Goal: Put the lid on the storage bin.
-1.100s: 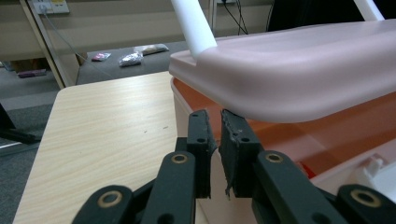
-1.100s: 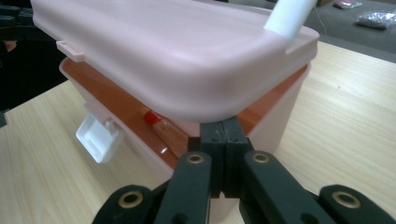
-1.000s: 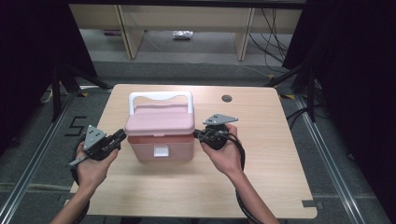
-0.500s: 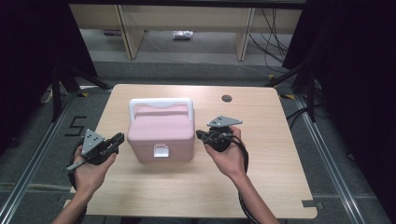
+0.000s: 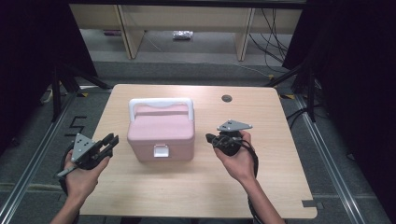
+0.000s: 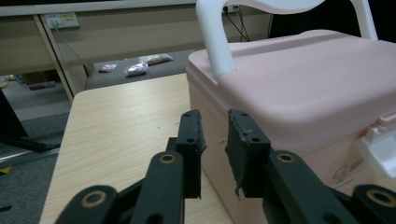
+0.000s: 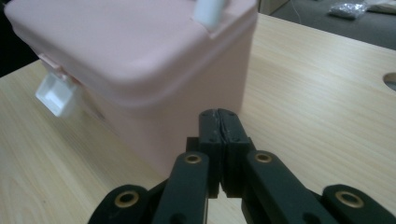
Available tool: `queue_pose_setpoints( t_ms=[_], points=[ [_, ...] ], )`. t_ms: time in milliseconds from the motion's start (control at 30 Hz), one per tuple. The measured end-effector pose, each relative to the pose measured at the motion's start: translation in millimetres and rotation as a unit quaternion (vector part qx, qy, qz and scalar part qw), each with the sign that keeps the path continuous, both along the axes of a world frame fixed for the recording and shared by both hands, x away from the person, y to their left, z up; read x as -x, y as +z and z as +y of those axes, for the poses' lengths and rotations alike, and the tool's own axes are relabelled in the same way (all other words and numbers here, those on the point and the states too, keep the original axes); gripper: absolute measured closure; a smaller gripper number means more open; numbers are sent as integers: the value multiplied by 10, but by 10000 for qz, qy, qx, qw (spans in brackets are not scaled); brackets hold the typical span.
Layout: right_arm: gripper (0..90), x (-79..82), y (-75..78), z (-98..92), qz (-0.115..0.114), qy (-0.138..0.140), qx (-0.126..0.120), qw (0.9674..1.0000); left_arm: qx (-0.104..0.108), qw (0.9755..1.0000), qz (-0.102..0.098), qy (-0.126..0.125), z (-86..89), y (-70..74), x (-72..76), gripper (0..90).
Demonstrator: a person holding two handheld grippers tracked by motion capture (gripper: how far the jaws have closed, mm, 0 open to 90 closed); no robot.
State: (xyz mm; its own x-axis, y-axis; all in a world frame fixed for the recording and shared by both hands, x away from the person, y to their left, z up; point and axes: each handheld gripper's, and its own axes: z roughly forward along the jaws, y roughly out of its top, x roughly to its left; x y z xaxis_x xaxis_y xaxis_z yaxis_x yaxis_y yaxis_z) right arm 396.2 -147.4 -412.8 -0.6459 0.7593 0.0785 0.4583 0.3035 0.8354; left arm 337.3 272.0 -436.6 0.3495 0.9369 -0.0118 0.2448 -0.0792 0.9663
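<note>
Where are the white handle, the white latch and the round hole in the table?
white handle (image 5: 161,102), high view, on its top bar.
white latch (image 5: 161,151), high view, on the flap at the pink box's front.
round hole (image 5: 227,98), high view, at its dark middle.

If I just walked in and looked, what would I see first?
A pale pink plastic box with a white carry handle and a white front latch sits shut in the middle of the light wooden table. On either side a hand holds a black two-jaw gripper aimed at it: the left gripper with jaws slightly apart, the right gripper with jaws pressed together, neither touching the box.
</note>
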Motion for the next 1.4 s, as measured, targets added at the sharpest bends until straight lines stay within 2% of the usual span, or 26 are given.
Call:
queue_pose_setpoints(
  t_ms=[100,133,167,233,267,300,333,400,433,500,533,633,667,767,833,867,900,933,967,1000,1033,1067,1133,1167,1300,1400],
  points=[
    [887,12,-23,-131,-77,-47,97,9999,-10,10000,-91,-10,46,-47,29,670],
    [881,35,-22,-153,38,-133,75,9999,-14,9999,-105,22,69,-71,41,653],
    [875,37,-42,-191,8,-154,6,9999,-13,9999,-116,57,90,-91,47,636],
    [870,48,-52,-273,16,-202,127,9997,-12,9999,-98,95,134,-135,57,597],
    [866,67,-61,-300,80,-305,92,9995,-6,9999,-121,110,151,-157,56,578],
    [861,59,-75,-331,-38,-280,120,9995,3,9998,-115,175,178,-190,66,563],
    [854,84,-89,-367,73,-356,91,9993,-11,9997,-103,220,199,-219,71,549],
    [839,89,-139,-426,9,-351,97,9993,-18,9996,-89,284,232,-282,80,525],
    [837,120,-154,-441,120,-495,53,9987,-14,9995,-74,309,248,-311,84,516],
    [832,125,-195,-517,43,-496,143,9987,8,9993,-32,361,272,-357,92,501],
    [828,146,-211,-524,140,-572,69,9982,1,9992,-37,398,288,-389,95,495],
    [817,167,-273,-621,82,-643,66,9979,-74,9987,-30,497,323,-459,103,482],
    [813,176,-288,-646,121,-636,40,9979,-28,9985,-25,541,331,-487,102,478],
    [791,210,-332,-722,-18,-780,143,9968,-81,9982,-16,591,378,-554,106,469],
    [778,224,-371,-782,-58,-782,253,9966,-62,9978,32,658,396,-594,112,465],
    [774,230,-393,-800,-51,-782,237,9966,-20,9978,67,665,411,-620,116,463],
    [771,258,-432,-808,83,-874,83,9961,23,9978,39,667,418,-648,111,461],
    [768,255,-462,-846,21,-806,112,9967,-2,9976,86,681,428,-663,117,460],
    [764,283,-482,-861,109,-937,69,9955,56,9975,82,702,431,-687,113,459],
    [758,289,-503,-908,-26,-955,220,9952,48,9976,73,694,441,-705,114,457],
    [750,301,-538,-923,90,-970,77,9952,27,9974,101,711,447,-714,117,456],
    [746,318,-555,-939,93,-1016,76,9948,98,9972,101,731,447,-738,117,455],
    [739,344,-598,-999,36,-1099,188,9938,61,9971,122,750,455,-762,127,452],
    [736,351,-638,-1031,-15,-1125,158,9935,101,9971,101,745,455,-780,125,451],
    [717,403,-721,-1101,49,-1293,55,9916,136,9970,91,755,450,-823,137,449],
    [710,427,-771,-1152,19,-1351,63,9908,174,9969,83,766,441,-851,144,447]
  ],
)
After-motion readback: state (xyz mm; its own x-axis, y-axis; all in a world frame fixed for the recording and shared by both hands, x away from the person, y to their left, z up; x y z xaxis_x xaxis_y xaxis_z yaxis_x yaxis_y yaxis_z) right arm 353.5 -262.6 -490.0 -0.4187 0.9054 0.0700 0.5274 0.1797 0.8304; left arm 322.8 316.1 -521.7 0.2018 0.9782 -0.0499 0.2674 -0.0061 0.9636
